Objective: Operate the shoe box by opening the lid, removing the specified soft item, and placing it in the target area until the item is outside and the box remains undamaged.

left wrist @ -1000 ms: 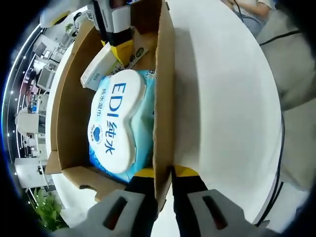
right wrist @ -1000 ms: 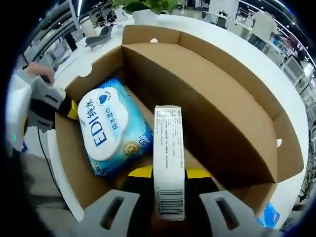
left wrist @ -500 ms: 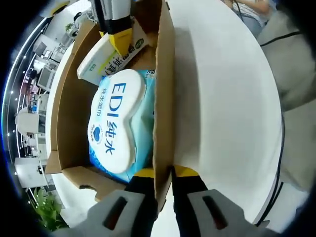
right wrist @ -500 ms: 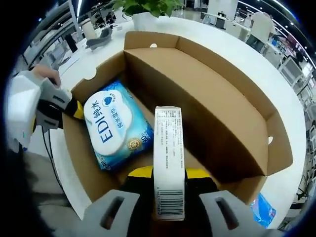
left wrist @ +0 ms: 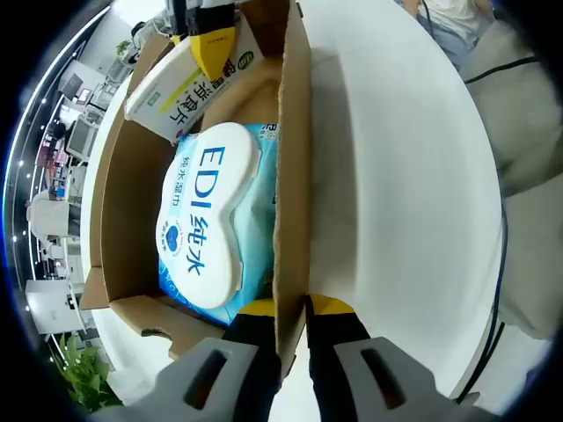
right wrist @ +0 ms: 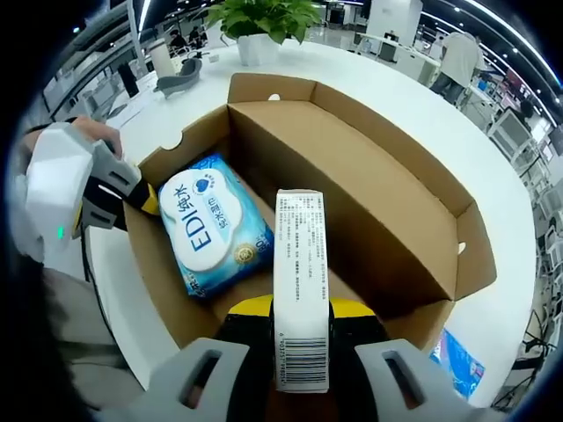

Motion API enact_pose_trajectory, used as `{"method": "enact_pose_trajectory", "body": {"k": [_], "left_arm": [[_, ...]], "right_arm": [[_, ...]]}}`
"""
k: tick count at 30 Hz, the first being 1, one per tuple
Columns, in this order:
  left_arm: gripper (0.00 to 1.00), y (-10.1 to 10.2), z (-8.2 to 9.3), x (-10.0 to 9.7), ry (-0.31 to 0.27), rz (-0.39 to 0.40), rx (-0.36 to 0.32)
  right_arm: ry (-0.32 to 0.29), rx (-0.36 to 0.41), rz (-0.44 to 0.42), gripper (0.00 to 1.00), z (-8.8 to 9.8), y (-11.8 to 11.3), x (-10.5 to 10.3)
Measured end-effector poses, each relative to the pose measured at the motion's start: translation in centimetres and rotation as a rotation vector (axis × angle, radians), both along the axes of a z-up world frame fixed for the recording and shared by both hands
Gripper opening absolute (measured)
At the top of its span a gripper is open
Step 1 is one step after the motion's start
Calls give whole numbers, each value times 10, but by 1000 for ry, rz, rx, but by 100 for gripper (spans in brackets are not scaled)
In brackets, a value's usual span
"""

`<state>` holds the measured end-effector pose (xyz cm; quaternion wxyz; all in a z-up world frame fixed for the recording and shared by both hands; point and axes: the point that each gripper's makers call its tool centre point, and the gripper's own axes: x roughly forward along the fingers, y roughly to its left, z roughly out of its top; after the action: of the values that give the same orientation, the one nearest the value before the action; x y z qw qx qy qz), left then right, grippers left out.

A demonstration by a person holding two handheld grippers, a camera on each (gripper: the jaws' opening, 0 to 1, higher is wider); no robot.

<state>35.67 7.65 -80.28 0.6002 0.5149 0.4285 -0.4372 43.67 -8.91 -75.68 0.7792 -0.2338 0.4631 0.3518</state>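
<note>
Pinching the box point(right wrist: 352, 202) wall with our left gripper point(left wrist: 292, 309); our right gripper point(right wrist: 299, 309) clamps a slim white carton point(right wrist: 300, 286) above the wipes pack point(right wrist: 215, 224).

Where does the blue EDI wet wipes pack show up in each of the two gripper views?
Left gripper view: the wipes pack lies left of centre, inside the cardboard box, beside the wall that the left gripper clamps.
Right gripper view: the wipes pack lies left of centre on the box floor, near the left gripper.
Shared landmark: the small white carton held by the right gripper; in the left gripper view it sits at the top.
</note>
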Motion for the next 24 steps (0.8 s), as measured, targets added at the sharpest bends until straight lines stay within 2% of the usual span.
{"method": "enact_pose_trajectory", "body": {"k": [11, 24], "left_arm": [[7, 0, 0, 0, -1, -1, 0], [7, 0, -1, 0, -1, -4, 0]], "right_arm": [[-57, 27, 1, 18, 15, 3, -3], [-65, 54, -38, 18, 26, -5, -5]]}}
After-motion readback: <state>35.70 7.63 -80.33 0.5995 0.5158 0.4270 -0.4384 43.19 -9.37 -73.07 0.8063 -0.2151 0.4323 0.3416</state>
